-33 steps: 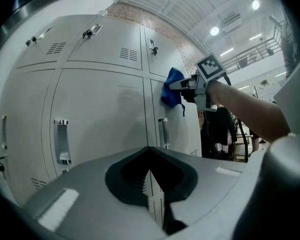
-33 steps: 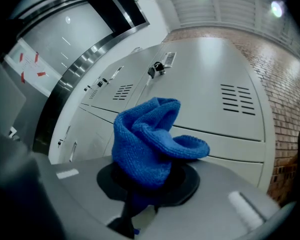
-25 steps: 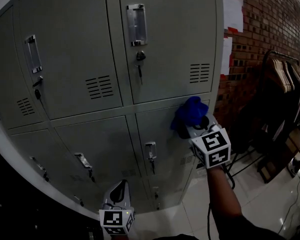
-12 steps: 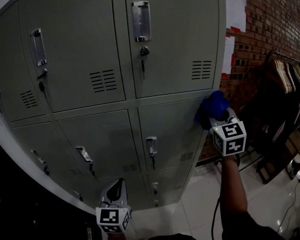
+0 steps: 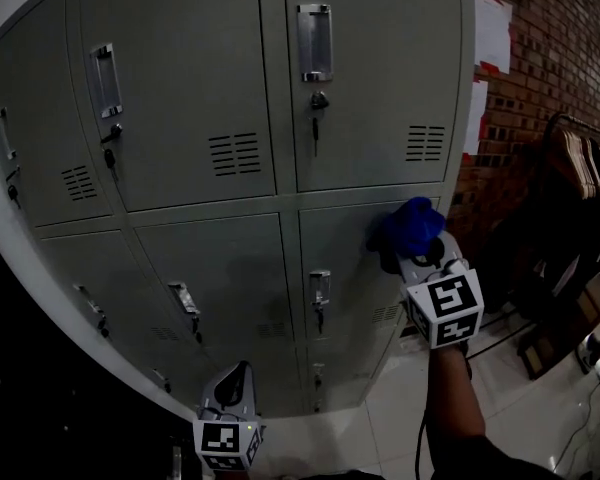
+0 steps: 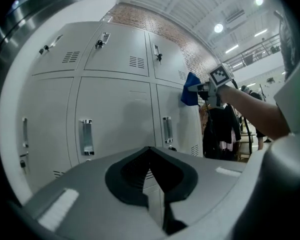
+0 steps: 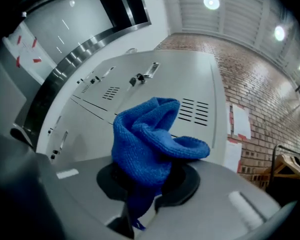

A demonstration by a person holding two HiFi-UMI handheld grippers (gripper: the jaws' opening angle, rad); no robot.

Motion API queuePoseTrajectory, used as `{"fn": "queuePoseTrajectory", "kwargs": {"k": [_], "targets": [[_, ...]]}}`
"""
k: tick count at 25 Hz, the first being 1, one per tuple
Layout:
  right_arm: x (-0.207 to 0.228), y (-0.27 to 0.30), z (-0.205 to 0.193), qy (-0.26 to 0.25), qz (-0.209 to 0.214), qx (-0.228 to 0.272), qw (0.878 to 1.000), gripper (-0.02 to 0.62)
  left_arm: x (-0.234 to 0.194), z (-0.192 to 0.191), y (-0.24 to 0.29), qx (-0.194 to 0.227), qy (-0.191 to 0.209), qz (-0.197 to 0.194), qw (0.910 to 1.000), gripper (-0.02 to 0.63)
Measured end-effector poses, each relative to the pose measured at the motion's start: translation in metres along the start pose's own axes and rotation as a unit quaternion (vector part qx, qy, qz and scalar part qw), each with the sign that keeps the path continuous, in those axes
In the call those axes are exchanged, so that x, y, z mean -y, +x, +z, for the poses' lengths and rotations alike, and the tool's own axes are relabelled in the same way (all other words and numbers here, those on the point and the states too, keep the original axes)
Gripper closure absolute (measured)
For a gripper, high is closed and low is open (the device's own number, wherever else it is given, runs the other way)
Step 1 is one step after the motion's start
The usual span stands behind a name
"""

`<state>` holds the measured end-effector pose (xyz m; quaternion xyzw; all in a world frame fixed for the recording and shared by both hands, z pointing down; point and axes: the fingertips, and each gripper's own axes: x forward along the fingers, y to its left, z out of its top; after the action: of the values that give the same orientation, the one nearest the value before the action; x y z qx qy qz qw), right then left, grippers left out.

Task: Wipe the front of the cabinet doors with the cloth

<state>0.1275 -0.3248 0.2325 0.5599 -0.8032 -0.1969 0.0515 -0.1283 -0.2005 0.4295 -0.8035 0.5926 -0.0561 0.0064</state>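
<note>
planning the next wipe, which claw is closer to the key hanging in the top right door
Right. The right claw, holding the blue cloth, is below and right of the key; the left claw hangs much farther below it.

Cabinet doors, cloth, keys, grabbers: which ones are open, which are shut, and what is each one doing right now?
Cabinet doors: all shut.
Key: stuck in the lock of the top right door, hanging down.
Cloth: bunched up, pinched in the right gripper, at the front of a middle door.
Right gripper: shut on the cloth, raised to the doors.
Left gripper: shut, empty, held low.
</note>
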Motion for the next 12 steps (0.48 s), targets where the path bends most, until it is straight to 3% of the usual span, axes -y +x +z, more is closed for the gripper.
{"fn": "queuePoseTrajectory", "kwargs": {"k": [3,6,12], "targets": [[-0.051,0.014,0.001,0.008,0.047,0.002,0.999,0.515,-0.018,-0.005,-0.011,-0.008,0.024,0.037,0.9990,0.595],[-0.095,0.033,-0.004,0.006,0.085,-0.009,0.996,0.515,-0.029,-0.004,-0.021,-0.003,0.007,0.050,0.9987,0.595],[-0.132,0.053,-0.010,-0.008,0.094,-0.016,0.995,0.515,-0.035,-0.007,-0.029,0.000,-0.020,0.052,0.9985,0.595]]}}
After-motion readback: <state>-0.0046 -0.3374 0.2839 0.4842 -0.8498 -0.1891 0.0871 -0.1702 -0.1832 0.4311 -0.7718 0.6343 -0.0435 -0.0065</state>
